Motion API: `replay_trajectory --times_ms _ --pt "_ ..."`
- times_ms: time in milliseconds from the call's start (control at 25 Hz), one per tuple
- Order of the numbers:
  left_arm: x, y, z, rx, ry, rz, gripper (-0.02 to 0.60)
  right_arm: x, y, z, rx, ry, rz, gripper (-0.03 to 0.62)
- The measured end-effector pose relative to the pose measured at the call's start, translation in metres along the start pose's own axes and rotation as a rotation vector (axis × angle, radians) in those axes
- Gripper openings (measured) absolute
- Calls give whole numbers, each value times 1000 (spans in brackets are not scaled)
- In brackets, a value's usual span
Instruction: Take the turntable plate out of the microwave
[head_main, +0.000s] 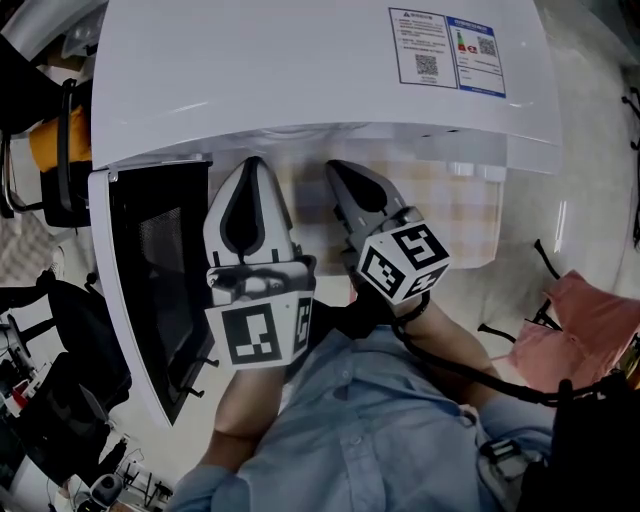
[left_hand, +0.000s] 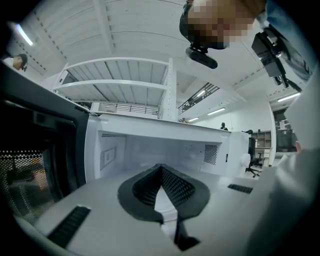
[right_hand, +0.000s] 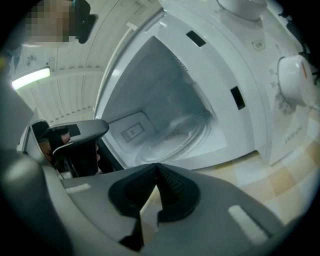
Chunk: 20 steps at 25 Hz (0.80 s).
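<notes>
The white microwave (head_main: 300, 70) stands with its door (head_main: 150, 285) swung open to the left. In the right gripper view the clear glass turntable plate (right_hand: 176, 137) lies on the floor of the cavity. The left gripper view looks into the cavity (left_hand: 160, 147), but its own jaws hide the floor there. My left gripper (head_main: 254, 168) is shut and empty just in front of the opening, beside the door. My right gripper (head_main: 335, 172) is shut on nothing and rolled to one side, a little short of the plate. The left gripper (right_hand: 75, 135) also shows at the left of the right gripper view.
The microwave sits on a checked tabletop (head_main: 455, 205). Its control dial (right_hand: 295, 80) is to the right of the cavity. A pink cloth (head_main: 590, 330) lies at the right, and black chairs and bags (head_main: 55, 170) crowd the left.
</notes>
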<state>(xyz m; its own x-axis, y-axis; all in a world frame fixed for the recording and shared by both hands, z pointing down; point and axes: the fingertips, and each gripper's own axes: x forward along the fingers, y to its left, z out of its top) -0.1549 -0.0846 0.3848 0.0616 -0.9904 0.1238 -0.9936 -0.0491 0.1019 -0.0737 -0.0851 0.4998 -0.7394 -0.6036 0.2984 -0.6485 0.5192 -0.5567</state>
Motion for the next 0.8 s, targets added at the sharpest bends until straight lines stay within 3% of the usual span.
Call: replay_trajectory --times_ms 360,560,680,800 --pt "5 0 -3 1 18 -10 8 2 -2 -5 46 10 5 2" --pt "6 1 -2 -2 34 -17 8 6 2 -5 194 4 55 30" --pt "8 5 -2 -2 42 -22 8 13 -1 -8 304 7 60 110" --pt "13 9 1 -5 45 -28 8 22 -3 -7 404 4 65 132"
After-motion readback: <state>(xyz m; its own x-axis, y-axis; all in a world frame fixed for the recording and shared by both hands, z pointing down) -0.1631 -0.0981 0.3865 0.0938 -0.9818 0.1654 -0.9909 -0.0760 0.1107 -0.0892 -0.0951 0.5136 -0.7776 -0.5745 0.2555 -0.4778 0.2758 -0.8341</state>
